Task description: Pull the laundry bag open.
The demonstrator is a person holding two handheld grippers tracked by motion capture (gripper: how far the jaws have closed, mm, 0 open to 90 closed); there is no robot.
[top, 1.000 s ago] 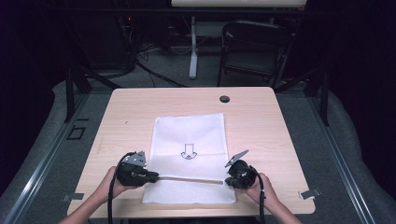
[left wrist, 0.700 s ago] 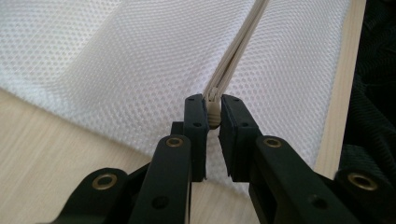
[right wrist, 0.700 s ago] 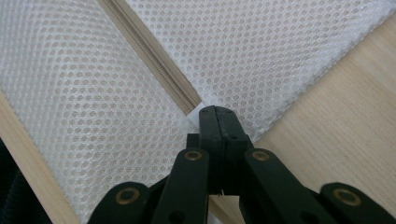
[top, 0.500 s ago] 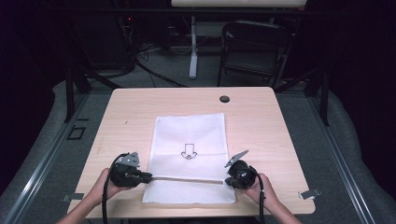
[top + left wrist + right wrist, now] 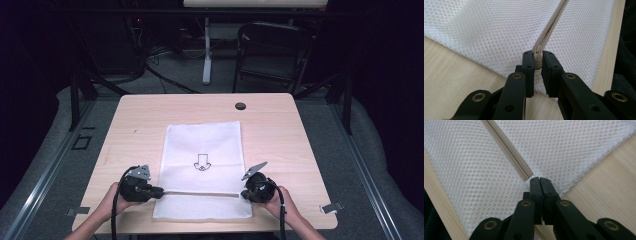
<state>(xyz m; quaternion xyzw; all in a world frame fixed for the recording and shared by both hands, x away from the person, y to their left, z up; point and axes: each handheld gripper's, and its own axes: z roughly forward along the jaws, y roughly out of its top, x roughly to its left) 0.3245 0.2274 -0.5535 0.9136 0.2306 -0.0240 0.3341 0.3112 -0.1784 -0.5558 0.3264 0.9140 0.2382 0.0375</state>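
A white mesh bag point(image 5: 202, 150) with a black arrow print lies flat on the wooden table point(image 5: 135, 125), and a beige zipper point(image 5: 200, 192) runs across its near end. At the zipper's left end, my left gripper point(image 5: 161, 191) is shut on the beige zipper pull point(image 5: 538, 63), which sits between the jaws of that gripper point(image 5: 538, 56). The zipper tape point(image 5: 551, 25) stretches away from it. My right gripper point(image 5: 243, 193) pinches the bag's mesh edge at the zipper's right end point(image 5: 527, 176). Its jaws point(image 5: 539, 180) have just been opening slightly, with the fabric still between them.
A small black round grommet point(image 5: 240, 106) sits in the tabletop near the far edge. A dark chair point(image 5: 272, 50) and a white post point(image 5: 206, 50) stand on the floor behind the table. The bag's near edge lies close to the table's front edge point(image 5: 200, 227).
My left gripper has shifted a little to the left along the zipper line. The right hand has stayed where it was.
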